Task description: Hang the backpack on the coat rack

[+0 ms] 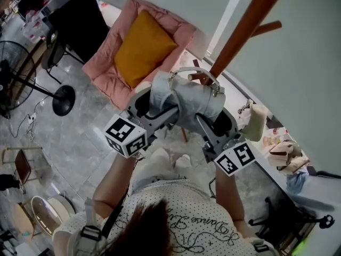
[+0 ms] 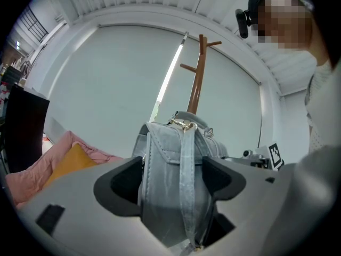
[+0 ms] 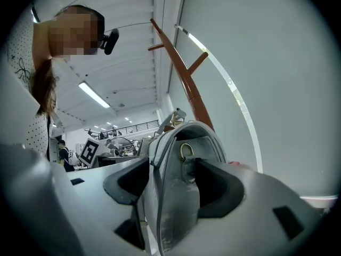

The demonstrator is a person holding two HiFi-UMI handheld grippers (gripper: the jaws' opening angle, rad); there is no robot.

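A grey backpack (image 1: 186, 101) is held up off the floor between two grippers, close against the brown coat rack (image 1: 243, 33). The left gripper (image 2: 173, 181) is seen in its own view with its jaws clamped on one narrow side of the backpack, a grey strap (image 2: 187, 185) running down between the dark pads. The right gripper (image 3: 170, 184) is likewise closed on the opposite side, its jaws pressed onto the fabric beside a gold ring (image 3: 186, 151). In the head view the backpack is carried upright between the two marker cubes, with its top handle (image 1: 196, 70) raised at the level of a low peg (image 1: 198, 77) of the rack. The handle appears to lie around that peg, though it cannot be told for sure from this angle whether it is hooked over it or only just beside it. Behind the backpack a pink armchair (image 1: 106, 68) is seen with an orange cushion (image 1: 143, 46) on its seat, and a black standing fan (image 1: 15, 76) is placed well apart at the left on the grey floor (image 1: 80, 143).
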